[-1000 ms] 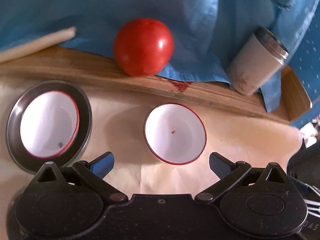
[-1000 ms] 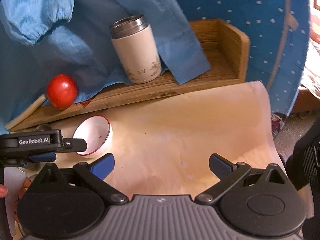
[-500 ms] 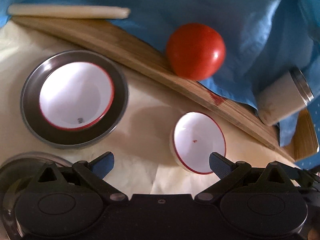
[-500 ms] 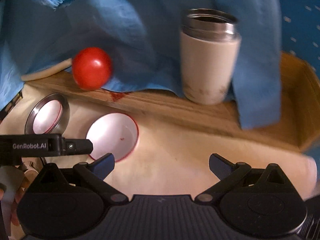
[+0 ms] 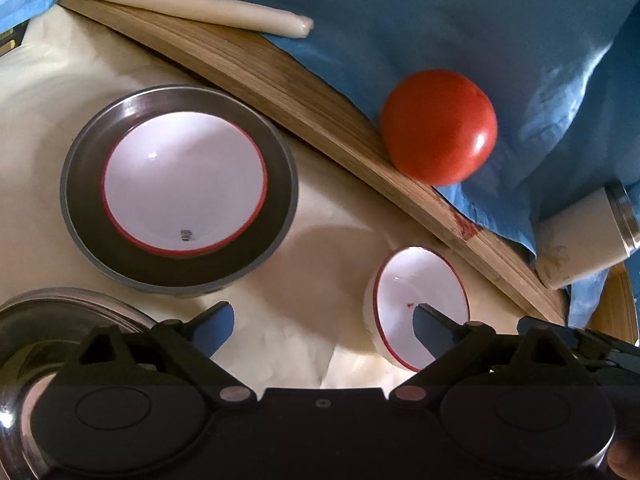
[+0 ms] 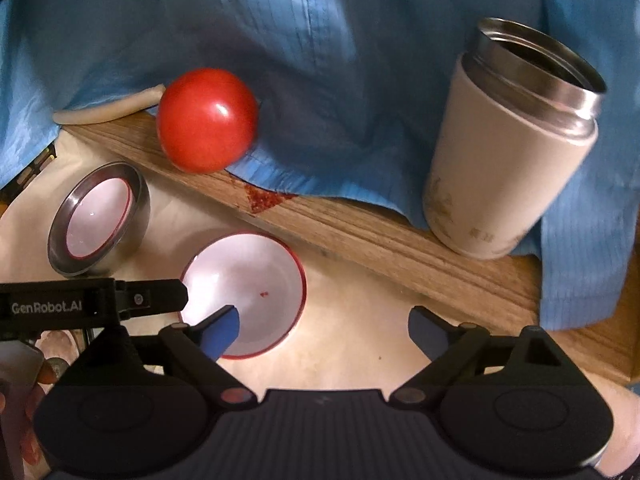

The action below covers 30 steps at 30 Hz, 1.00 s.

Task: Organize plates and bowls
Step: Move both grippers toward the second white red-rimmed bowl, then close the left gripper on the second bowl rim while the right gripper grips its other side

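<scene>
A white bowl with a red rim (image 5: pixel 184 182) sits inside a steel plate (image 5: pixel 280 208) on the cream cloth. A second red-rimmed white bowl (image 5: pixel 420 296) stands loose to its right; it also shows in the right wrist view (image 6: pixel 252 280). My left gripper (image 5: pixel 324 324) is open and empty, its right finger over the loose bowl's near rim. My right gripper (image 6: pixel 324 328) is open and empty, its left finger over the same bowl. The plate with its bowl shows at the left in the right wrist view (image 6: pixel 96 220). Another steel plate (image 5: pixel 60 320) lies at the lower left.
A wooden tray (image 6: pixel 380 240) behind the bowls carries a red tomato (image 6: pixel 206 120), a cream steel-rimmed tumbler (image 6: pixel 508 160), a pale stick (image 5: pixel 180 6) and blue cloth (image 6: pixel 320 60). The left gripper's body (image 6: pixel 92 304) reaches in beside the loose bowl.
My left gripper has swung left, so the plate with its bowl is now central and the loose bowl lies to the right. My right gripper has moved in over the loose bowl.
</scene>
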Tool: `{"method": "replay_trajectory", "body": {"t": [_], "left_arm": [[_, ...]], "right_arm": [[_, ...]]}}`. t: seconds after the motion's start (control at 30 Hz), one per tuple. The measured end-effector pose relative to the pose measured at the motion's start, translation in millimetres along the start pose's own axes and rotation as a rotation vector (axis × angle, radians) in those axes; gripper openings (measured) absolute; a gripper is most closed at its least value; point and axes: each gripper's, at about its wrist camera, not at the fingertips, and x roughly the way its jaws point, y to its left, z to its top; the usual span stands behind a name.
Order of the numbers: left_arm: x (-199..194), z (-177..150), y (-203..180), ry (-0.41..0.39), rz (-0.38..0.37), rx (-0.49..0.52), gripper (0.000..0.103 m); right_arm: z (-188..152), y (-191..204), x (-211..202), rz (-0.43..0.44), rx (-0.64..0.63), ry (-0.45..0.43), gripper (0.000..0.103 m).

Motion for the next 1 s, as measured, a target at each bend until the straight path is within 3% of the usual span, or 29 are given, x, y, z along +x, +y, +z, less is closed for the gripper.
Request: {"method": "replay_trajectory", "body": {"t": [0.57, 0.87, 1.0], "left_arm": [[4.8, -0.1, -4.3, 0.004, 0.014, 0.032, 0.086], [5.3, 0.0, -7.1, 0.013, -0.006, 0.054, 0.061], [6.7, -0.5, -6.3, 0.018, -0.016, 0.06, 0.057]], "right_arm": [[0.9, -18.7, 1.7, 0.04, 0.008, 0.027, 0.076], [-0.4, -23.1, 0.4, 0.088, 0.021, 0.023, 0.053], [-1.2, -22.9, 2.6, 0.102, 0.04, 0.026, 0.042]]}}
